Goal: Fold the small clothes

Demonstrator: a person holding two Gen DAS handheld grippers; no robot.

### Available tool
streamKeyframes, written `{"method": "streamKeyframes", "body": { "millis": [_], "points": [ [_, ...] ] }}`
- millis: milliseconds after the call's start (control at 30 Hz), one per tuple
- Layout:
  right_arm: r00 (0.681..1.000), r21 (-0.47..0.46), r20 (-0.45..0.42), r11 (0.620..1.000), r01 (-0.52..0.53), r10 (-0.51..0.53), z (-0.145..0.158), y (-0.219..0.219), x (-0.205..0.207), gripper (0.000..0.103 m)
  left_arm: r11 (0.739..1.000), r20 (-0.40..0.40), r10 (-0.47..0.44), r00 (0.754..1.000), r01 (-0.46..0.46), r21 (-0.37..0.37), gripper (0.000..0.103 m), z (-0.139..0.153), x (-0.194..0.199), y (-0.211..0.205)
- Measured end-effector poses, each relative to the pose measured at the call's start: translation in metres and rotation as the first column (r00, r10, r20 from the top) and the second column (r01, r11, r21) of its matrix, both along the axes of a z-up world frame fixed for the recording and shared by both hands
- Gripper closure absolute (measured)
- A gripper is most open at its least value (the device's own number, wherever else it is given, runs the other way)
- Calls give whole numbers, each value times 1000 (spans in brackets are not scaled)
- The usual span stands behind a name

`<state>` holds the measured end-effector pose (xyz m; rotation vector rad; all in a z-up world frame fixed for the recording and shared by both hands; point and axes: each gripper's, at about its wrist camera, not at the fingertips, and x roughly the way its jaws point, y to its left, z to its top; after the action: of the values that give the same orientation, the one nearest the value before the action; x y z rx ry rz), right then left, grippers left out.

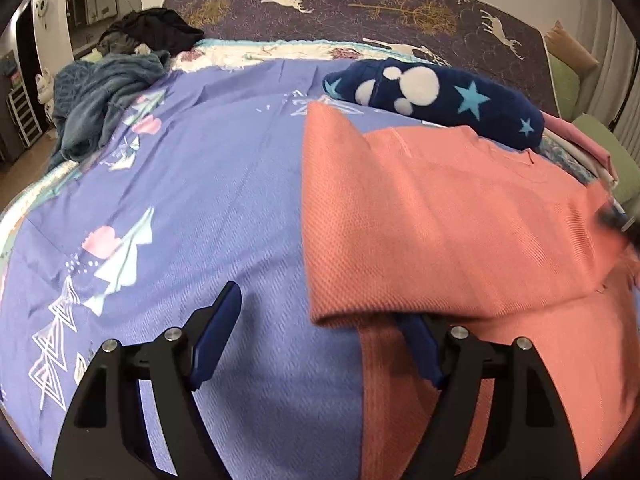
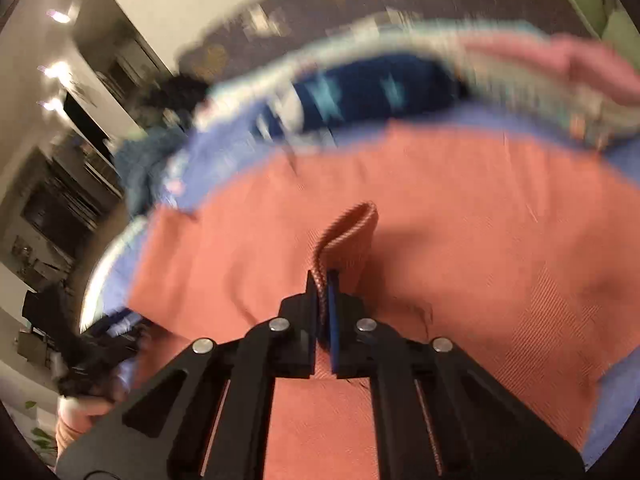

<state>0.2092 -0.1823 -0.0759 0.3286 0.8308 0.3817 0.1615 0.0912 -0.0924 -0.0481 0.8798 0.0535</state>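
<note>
A salmon-pink knitted garment [image 1: 460, 216] lies on the blue patterned bedsheet [image 1: 208, 184], with one part folded over on top. My left gripper [image 1: 316, 312] is open at the garment's near left edge; its right finger is partly under the folded layer, its left finger over bare sheet. In the right wrist view my right gripper [image 2: 323, 280] is shut on a raised fold of the same garment [image 2: 348, 232], lifted above the spread fabric [image 2: 460, 216]. That view is motion-blurred. The right gripper shows blurred at the left wrist view's right edge [image 1: 616, 216].
A folded navy fleece with stars and white dots [image 1: 436, 98] lies behind the garment. A grey-blue blanket [image 1: 104, 96] and dark clothes [image 1: 156, 28] are heaped at the far left. Folded pink items [image 1: 580, 140] lie at the right edge. A headboard with deer print [image 1: 360, 4] stands behind.
</note>
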Motion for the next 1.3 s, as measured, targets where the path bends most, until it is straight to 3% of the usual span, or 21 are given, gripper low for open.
{"method": "streamKeyframes", "body": {
  "millis": [67,133,200,267,333,367,433,467,600,667,733,900,1000,1100,1200,1300],
  "points": [
    [992,-10,110,998,61,-60,30,-17,-12,99,1000,-1,-2,1000,2,16,25,-1,1,-1],
    [982,-15,142,991,131,-128,44,-38,-20,99,1000,1,-1,1000,1,16,25,-1,1,-1],
    [970,-78,142,974,211,-198,45,-61,-19,99,1000,3,1,1000,-1,8,25,-1,0,0],
    [968,-91,88,966,242,-234,29,-82,-13,97,1000,4,1,1000,-1,7,25,-2,0,0],
    [976,-27,-54,977,211,-212,-3,-98,-3,92,1000,6,2,1000,-2,6,25,-2,0,1],
    [964,-32,-124,972,234,-236,-21,-104,-1,91,1000,7,2,1000,-2,3,25,-2,-1,1],
    [950,-44,-147,962,270,-274,-33,-111,-2,84,1000,7,5,1000,-5,-6,25,-3,-1,2],
    [947,-39,-140,957,287,-290,-32,-115,-4,78,1000,8,6,1000,-6,-9,25,-3,-1,3],
    [942,-94,-63,942,322,-329,-13,-112,-16,75,1000,20,5,1000,-5,3,25,1,-7,0],
    [951,-129,1,943,307,-309,5,-99,-22,74,999,41,-27,999,29,-31,35,6,-14,-1],
    [967,-136,49,958,253,-249,21,-79,-19,71,993,59,-67,996,72,-88,42,10,-21,0],
    [999,-158,47,987,-4,12,43,6,15,63,984,72,-107,992,116,-135,59,8,-24,-2],
    [978,-220,36,957,-191,203,49,80,35,54,980,67,-109,992,119,-160,65,3,-23,-1],
    [942,-198,-42,921,-335,333,45,144,61,49,978,50,-106,993,114,-175,66,-2,-21,1],
    [911,-162,-115,898,-409,395,37,185,89,46,979,55,-107,993,115,-167,67,-3,-22,-1],
    [904,-129,-178,901,-413,389,27,198,122,41,984,50,-109,993,115,-138,66,-4,-22,-6]
  ]
}}
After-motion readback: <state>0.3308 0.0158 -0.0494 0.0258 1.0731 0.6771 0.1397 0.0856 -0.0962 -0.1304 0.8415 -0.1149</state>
